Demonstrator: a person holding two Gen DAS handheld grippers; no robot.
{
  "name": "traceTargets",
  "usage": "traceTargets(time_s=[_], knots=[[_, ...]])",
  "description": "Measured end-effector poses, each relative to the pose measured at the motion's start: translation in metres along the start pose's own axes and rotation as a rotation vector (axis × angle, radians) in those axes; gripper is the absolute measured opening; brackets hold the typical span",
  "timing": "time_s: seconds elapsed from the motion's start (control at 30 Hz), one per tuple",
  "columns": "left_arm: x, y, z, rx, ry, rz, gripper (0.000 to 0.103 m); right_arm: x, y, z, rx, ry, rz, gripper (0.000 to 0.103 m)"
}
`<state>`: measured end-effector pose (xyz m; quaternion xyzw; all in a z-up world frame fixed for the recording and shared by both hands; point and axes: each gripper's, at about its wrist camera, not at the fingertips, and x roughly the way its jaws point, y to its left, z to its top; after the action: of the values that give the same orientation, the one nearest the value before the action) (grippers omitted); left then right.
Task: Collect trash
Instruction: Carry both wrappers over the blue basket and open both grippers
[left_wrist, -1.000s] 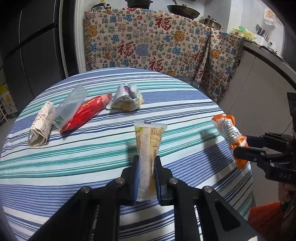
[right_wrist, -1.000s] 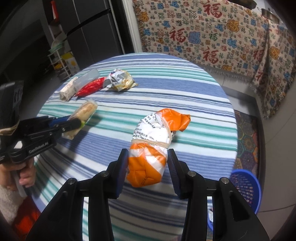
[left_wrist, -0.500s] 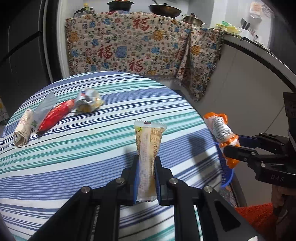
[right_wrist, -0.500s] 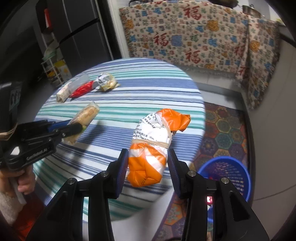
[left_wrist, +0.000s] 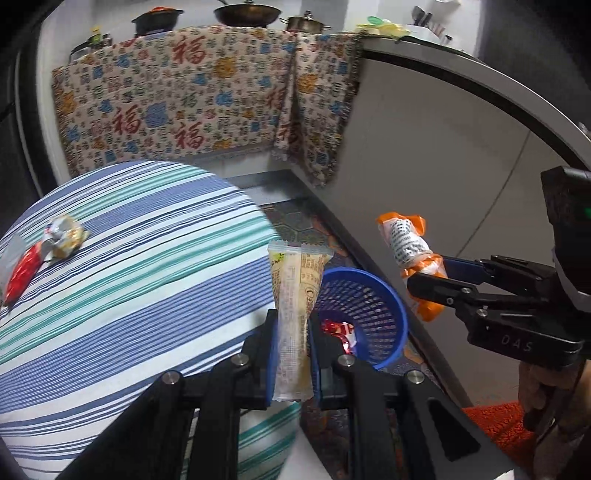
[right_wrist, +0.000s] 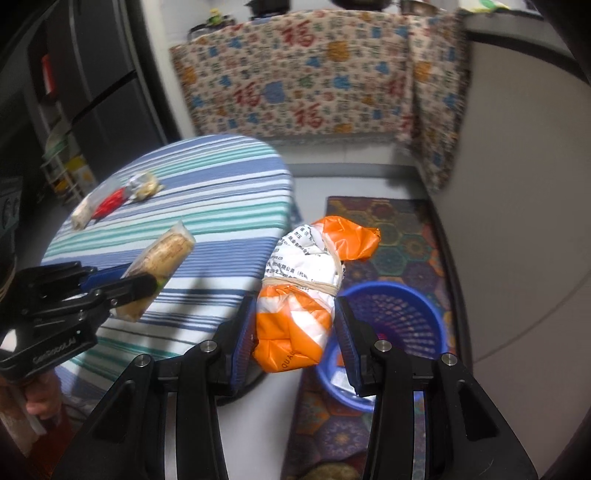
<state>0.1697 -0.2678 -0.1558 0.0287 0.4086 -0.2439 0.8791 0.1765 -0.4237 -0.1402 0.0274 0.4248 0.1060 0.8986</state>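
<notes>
The left gripper (left_wrist: 291, 332) has its jaws clenched on a long cream snack wrapper (left_wrist: 293, 295), pinched low on its length so the crimped, saw-toothed top stands upright beyond the jaws. That low pinch probably keeps the thin, crinkly film from folding over. The right gripper (right_wrist: 295, 328) grips an orange bundle (right_wrist: 314, 288), a soft plastic bag wrapped round white printed paper and cinched at the waist by a rubber band (right_wrist: 301, 284); the jaws squeeze its puffy lower half, which dents under them.

Just beyond and below both pairs of jaws sits the blue basket (left_wrist: 369, 306), a round plastic bin with perforated mesh walls, standing on a patterned floor mat (right_wrist: 399, 236). A crumpled red-and-white wrapper (left_wrist: 340, 332) already lies in it. Both pieces seem held over or close beside its mouth so that they can drop straight in; the bundle looks nearer the rim than the wrapper.

Well to the left of the jaws, on the round table (left_wrist: 147, 295) with its striped cloth, more trash waits: a glossy red packet (left_wrist: 20, 273) and a crumpled foil wrapper (left_wrist: 64, 236), touching each other.
</notes>
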Motion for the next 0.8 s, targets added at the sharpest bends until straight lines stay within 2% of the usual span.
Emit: traceTargets(time_s=[0.37, 0.8], knots=[[0.044, -0.056, 0.018, 0.039, 0.03, -0.056, 0.015, -0.009, -0.058, -0.015, 0.085, 0.013, -0.063, 0.043], [0.095, -0.087, 0.03, 0.043, 0.081, -0.092, 0.015, -0.002, -0.095, -0.027, 0.14, 0.058, -0.081, 0.043]])
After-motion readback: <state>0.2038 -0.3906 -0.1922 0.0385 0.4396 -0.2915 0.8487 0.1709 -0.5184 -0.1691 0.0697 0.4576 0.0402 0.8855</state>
